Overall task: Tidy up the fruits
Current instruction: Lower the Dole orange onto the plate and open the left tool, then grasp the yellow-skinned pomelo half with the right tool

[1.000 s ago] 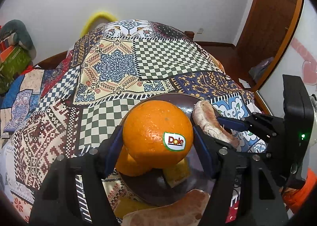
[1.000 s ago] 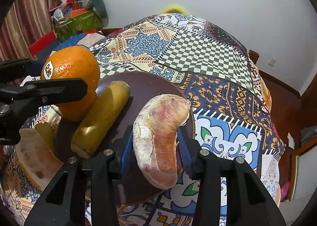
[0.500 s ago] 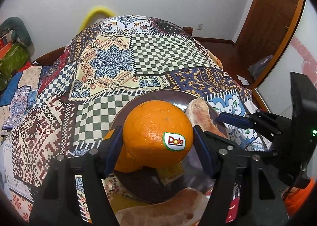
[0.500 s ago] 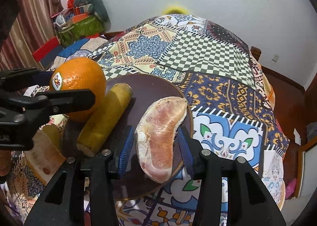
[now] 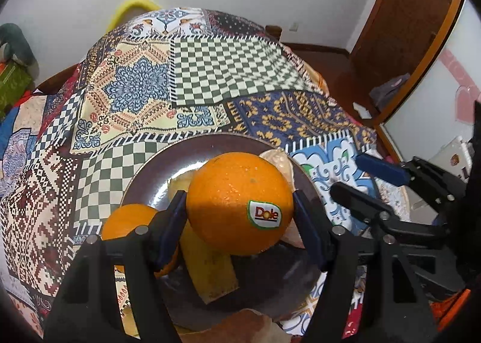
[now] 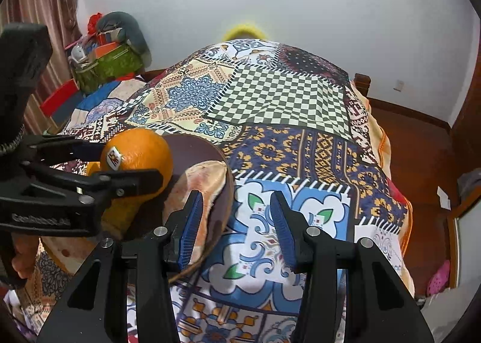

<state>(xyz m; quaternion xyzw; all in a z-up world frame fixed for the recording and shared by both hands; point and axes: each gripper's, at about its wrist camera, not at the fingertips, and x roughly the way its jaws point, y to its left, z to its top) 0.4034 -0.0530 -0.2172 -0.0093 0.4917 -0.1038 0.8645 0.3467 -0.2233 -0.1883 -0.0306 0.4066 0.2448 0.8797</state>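
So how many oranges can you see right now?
2. One orange with a sticker is clamped in the left gripper over the plate; a second orange sits at the plate's left edge. Others may be hidden.

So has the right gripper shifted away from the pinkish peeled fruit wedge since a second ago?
Yes. The right gripper has slid right, off the pinkish wedge on the dark round plate; its jaws now frame only the patchwork tablecloth.
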